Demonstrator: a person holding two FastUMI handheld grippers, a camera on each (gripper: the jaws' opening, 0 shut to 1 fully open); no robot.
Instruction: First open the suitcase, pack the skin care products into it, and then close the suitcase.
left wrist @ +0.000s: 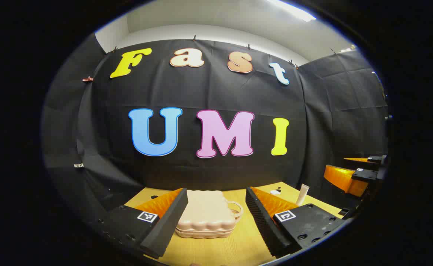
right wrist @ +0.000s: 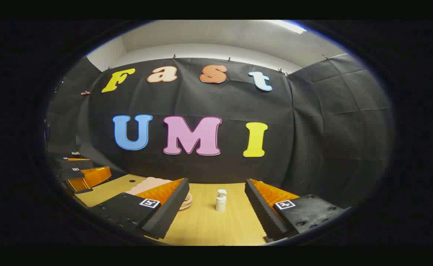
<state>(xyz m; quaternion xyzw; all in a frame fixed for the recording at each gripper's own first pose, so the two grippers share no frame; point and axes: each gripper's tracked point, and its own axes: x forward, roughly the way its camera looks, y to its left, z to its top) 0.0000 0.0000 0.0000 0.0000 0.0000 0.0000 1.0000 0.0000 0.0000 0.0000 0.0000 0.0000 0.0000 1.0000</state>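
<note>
Wooden table inside black-cloth booth, white ceiling up top. Left tongs spread wide, gripping nothing, little pink suitcase lying shut on table right between fingers, handle toward right. Right tongs also released, small white pump bottle standing upright between them. White tube upright further right in left gripper view.

the left gripper hovers low and level, its jaws spread wide with nothing between them. the right gripper sits the same way, jaws wide apart and holding nothing. each appears at the far edge of the other's view, well apart.
</note>
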